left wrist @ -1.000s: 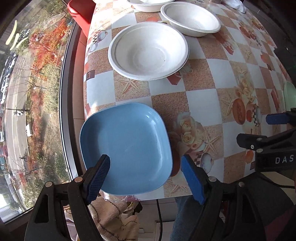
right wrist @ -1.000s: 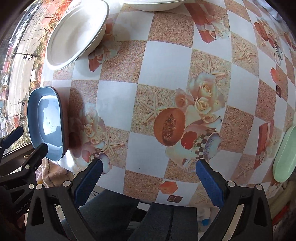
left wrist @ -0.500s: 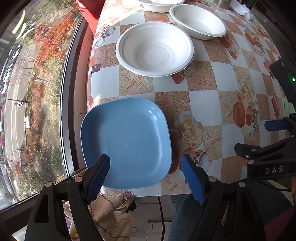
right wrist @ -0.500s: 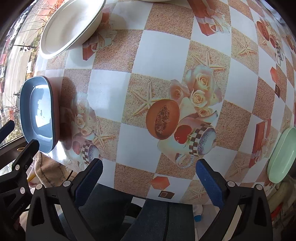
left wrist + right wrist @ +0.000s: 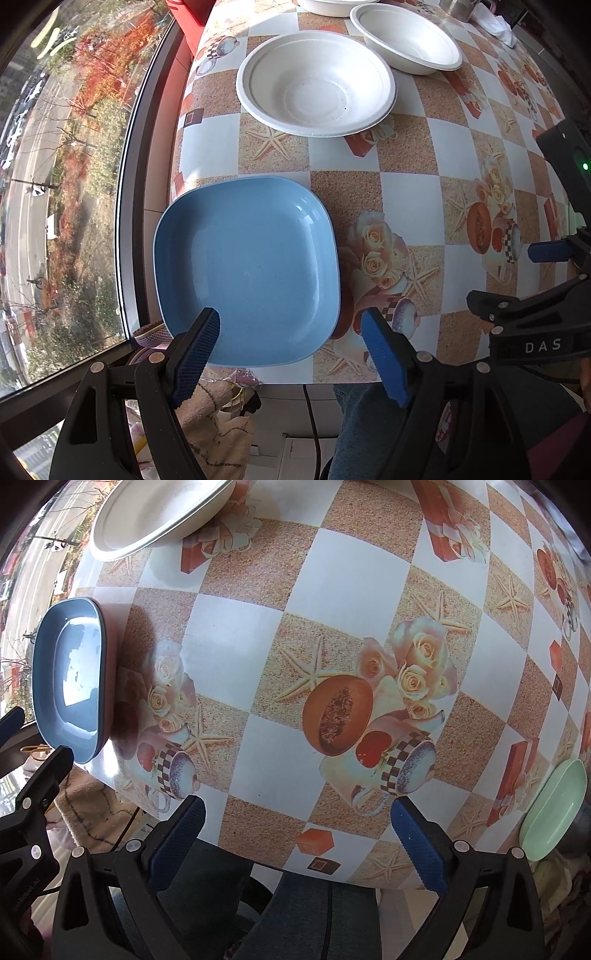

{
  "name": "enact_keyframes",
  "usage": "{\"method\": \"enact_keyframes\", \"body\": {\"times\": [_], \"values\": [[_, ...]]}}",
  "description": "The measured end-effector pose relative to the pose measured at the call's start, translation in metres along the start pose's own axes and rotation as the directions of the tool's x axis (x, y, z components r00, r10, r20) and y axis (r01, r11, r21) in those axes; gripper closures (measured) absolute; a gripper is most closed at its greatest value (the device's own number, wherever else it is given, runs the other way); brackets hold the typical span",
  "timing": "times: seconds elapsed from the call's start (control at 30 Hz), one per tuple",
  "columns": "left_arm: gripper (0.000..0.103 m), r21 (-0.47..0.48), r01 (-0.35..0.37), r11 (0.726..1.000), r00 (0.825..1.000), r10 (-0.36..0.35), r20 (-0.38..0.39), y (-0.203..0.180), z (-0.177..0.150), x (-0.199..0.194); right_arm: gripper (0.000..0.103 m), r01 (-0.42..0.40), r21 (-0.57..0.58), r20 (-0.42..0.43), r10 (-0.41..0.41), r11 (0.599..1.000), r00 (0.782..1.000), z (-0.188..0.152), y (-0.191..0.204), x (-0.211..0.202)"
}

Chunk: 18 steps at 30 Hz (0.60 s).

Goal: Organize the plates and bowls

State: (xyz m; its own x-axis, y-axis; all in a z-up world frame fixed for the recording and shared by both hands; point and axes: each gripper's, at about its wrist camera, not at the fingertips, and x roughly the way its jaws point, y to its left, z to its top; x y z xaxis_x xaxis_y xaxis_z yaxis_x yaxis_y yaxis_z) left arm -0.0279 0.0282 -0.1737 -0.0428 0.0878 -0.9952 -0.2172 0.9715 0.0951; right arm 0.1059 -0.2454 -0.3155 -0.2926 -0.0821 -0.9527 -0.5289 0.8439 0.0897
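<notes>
- The left gripper (image 5: 290,345), jaws wide and empty, sits at the near rim of the blue plate (image 5: 247,269), at the table's window-side corner.
- The right gripper (image 5: 295,834), equally wide, hovers farther off; contact is probably not made.

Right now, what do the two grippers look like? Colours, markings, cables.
Both match: the left gripper and the right gripper have black plastic frames with silver screws and two blue, cross-hatched finger pads. In the left wrist view the right gripper's body reads "DAS" in white, with a green LED above. A thin black cable hangs below the table edge.
</notes>
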Motion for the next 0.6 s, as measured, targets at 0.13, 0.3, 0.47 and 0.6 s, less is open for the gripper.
{"method": "enact_keyframes", "body": {"times": [0.13,0.3,0.47,0.6], "values": [[0.021,-0.004,-0.004,1.000,1.000,0.004,0.002,-0.002,0.002,-0.002,0.002,-0.001,0.008,-0.004,0.001,1.000,1.000,0.005,0.002,0.006],[0.021,-0.031,-0.010,0.999,1.000,0.010,0.011,0.002,0.000,-0.005,0.002,-0.002,0.012,-0.008,0.002,1.000,1.000,0.008,-0.006,0.002],[0.021,-0.042,-0.014,0.999,1.000,0.014,0.001,0.002,-0.003,-0.002,0.002,-0.004,0.003,-0.015,0.004,1.000,1.000,0.010,-0.003,0.005],[0.021,-0.019,-0.014,1.000,1.000,0.014,0.000,-0.004,-0.004,-0.002,0.002,-0.005,-0.004,-0.008,0.005,1.000,1.000,0.011,0.002,0.008]]}}
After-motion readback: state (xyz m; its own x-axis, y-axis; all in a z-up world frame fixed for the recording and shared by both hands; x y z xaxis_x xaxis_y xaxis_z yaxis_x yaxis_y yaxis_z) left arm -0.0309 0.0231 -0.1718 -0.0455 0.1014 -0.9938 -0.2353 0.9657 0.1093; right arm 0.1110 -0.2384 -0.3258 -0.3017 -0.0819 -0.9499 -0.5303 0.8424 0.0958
